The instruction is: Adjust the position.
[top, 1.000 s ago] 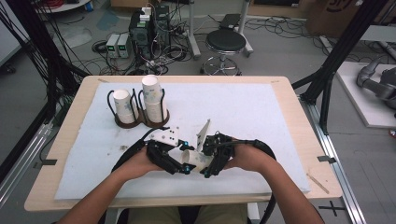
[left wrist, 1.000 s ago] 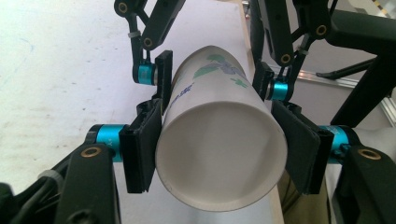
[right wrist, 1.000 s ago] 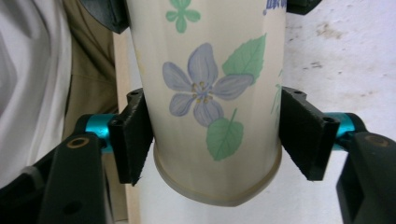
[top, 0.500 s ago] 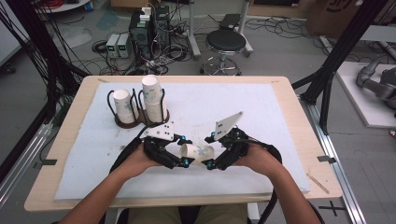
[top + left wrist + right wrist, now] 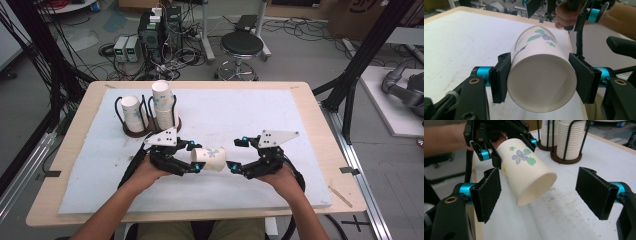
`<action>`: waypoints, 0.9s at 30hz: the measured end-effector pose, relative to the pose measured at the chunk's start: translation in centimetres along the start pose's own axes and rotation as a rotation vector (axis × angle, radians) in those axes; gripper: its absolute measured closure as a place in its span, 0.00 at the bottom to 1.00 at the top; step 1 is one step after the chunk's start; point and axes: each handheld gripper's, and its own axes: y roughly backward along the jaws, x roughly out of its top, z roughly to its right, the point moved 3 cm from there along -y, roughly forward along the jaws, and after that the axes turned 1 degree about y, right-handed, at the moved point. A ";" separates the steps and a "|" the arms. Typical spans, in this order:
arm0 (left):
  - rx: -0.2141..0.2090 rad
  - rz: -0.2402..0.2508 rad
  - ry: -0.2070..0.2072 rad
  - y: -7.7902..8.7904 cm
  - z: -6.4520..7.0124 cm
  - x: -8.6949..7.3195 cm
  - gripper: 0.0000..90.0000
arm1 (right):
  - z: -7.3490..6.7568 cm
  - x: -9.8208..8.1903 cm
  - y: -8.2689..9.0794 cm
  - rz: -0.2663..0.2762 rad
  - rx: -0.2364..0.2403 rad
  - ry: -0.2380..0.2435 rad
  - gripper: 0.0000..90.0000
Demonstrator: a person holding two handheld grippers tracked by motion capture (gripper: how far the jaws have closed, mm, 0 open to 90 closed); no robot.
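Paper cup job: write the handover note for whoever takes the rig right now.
Left hand-held gripper: shut on the paper cup, held on its side above the mat.
Right hand-held gripper: open, its jaws have just opened, nothing between them, close to the cup's far end.
Cup rack: two stacks, back left.
Done: one cup is out and gripped.
Left: probably separating or placing it.
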 end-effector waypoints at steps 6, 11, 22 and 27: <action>-0.002 0.063 -0.009 0.0 0.0 -0.1 0.41 | 0.3 -1.8 -0.2 0.073 -0.007 -0.053 0.24; -0.023 0.127 -0.020 0.0 0.3 -0.3 0.41 | 0.3 -2.5 -0.8 0.059 0.027 -0.062 0.24; -0.071 0.137 -0.034 -0.1 0.7 -0.4 0.41 | 0.0 -2.5 -1.8 0.057 0.105 -0.076 0.24; -0.086 0.145 -0.042 -0.1 0.9 -0.4 0.41 | 0.0 -2.6 -2.1 0.060 0.129 -0.078 0.24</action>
